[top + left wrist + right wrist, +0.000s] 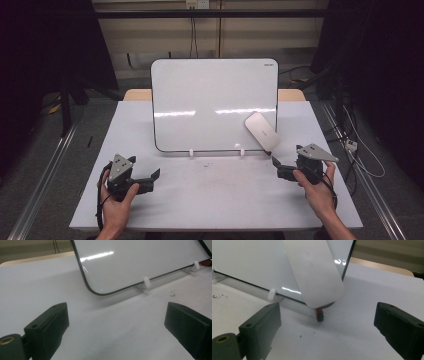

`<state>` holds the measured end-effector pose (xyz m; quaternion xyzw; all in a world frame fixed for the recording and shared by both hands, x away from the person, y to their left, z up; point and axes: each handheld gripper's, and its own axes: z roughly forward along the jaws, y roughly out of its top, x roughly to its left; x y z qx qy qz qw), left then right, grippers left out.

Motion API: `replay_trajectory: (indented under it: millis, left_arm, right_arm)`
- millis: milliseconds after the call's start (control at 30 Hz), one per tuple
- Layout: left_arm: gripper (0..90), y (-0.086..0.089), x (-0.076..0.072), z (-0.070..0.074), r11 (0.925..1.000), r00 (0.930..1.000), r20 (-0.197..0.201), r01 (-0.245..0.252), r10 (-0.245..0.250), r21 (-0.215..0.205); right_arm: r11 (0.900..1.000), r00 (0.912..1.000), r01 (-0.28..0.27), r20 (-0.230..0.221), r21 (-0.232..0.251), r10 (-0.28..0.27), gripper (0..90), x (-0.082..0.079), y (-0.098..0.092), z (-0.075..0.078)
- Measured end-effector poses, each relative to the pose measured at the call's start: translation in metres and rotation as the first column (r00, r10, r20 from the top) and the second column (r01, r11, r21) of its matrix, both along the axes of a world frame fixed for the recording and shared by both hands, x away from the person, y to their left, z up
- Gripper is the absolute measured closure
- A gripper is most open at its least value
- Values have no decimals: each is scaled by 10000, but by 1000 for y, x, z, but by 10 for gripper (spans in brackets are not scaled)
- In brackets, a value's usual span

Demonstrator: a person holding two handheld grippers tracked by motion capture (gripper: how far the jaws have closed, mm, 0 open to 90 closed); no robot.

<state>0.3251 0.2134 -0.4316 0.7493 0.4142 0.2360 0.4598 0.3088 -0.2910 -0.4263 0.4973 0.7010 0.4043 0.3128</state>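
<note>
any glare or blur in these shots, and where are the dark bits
High view: two bright glare streaks cross the whiteboard, and both sides of the room fall into deep shadow. Left gripper view: one glare streak near the board's top, black jaws soft at the bottom. Right gripper view: small highlights beside the eraser, which casts a shadow on the table.

My high view looks forward and down from the near side, taking in the whole table [210, 200] and the upright whiteboard [215, 102]. My left gripper view sits low and close, facing the whiteboard's [140, 262] near-left corner. My right gripper view faces its [249, 262] right end. All three share the board's bottom edge.
</note>
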Motion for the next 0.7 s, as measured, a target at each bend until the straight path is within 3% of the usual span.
replay_trajectory:
  millis: [133,467,700]
  left_arm:
    - [55,1,-1,0,9999,10000,18,-87,87,-78]
    - [50,0,-4,1,10000,10000,91,14,-13,-72]
    - [50,0,-4,0,10000,10000,63,-63,63,-40]
  right_arm:
    - [9998,9996,145,-227,98,-143,68,-5,-6,-6]
    - [9989,9994,337,32,326,-338,66,-18,-12,-18]
    - [9986,9982,493,317,200,-500,66,-23,-14,-24]
